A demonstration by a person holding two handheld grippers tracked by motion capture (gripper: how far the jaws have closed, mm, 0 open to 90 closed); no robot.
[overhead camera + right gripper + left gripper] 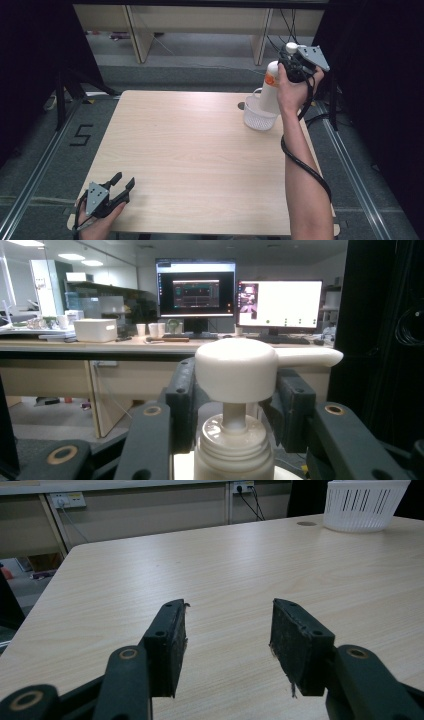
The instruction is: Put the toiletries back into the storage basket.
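At the near left corner of the table (200,150), the left gripper (122,186) rests low over the wood in the person's left hand (95,225), its jaws standing apart with nothing between them; in the left gripper view the two black pads (172,640) frame bare tabletop. Along the right side, the person's right forearm (302,190) reaches toward the far edge, a black cable looped beside it. At the far right corner, a white perforated basket (259,119) stands on the table just beside a round hole in the top. The right gripper (291,62) is raised above the basket, clamped on the neck of a white pump bottle (270,90) whose base hangs in or just over the basket. In the right gripper view the jaws close about the bottle below its pump head (236,369). Beyond lie desks and two monitors (240,300).
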